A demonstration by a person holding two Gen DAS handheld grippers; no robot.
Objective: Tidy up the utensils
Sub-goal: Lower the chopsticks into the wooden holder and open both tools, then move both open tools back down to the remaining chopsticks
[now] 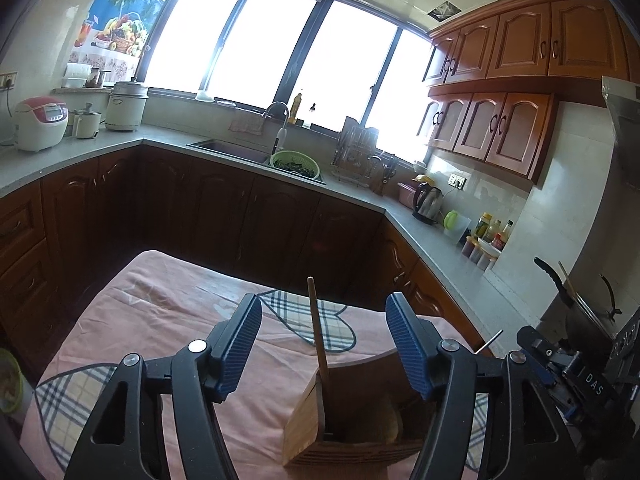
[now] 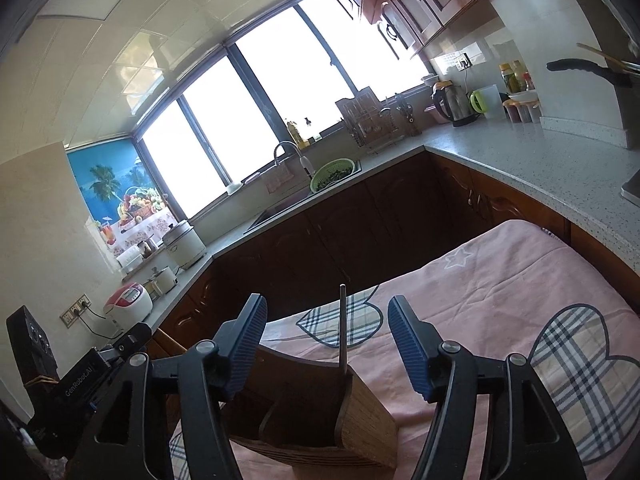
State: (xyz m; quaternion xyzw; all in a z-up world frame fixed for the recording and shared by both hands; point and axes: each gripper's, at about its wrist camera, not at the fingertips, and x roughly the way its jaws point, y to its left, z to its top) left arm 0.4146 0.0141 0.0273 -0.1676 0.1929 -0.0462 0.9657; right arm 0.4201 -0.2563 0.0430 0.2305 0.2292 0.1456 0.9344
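Observation:
A wooden utensil holder (image 1: 352,412) with compartments stands on a pink cloth (image 1: 160,320). A wooden stick-like utensil (image 1: 318,332) stands upright in its left compartment. My left gripper (image 1: 324,344) is open above the holder, its fingers either side of the stick without touching it. In the right wrist view the same holder (image 2: 320,412) sits below my open right gripper (image 2: 326,344), and a thin metal utensil handle (image 2: 343,324) stands upright in its right compartment between the fingers. That metal handle's tip shows in the left wrist view (image 1: 490,340).
The pink cloth with plaid hearts (image 2: 520,300) covers a table. Grey counters (image 1: 440,236) wrap around it, with a sink (image 1: 236,148), green colander (image 1: 295,163), kettle (image 1: 428,202), rice cooker (image 1: 40,122) and bottles. The other gripper's body (image 1: 576,368) is at the right.

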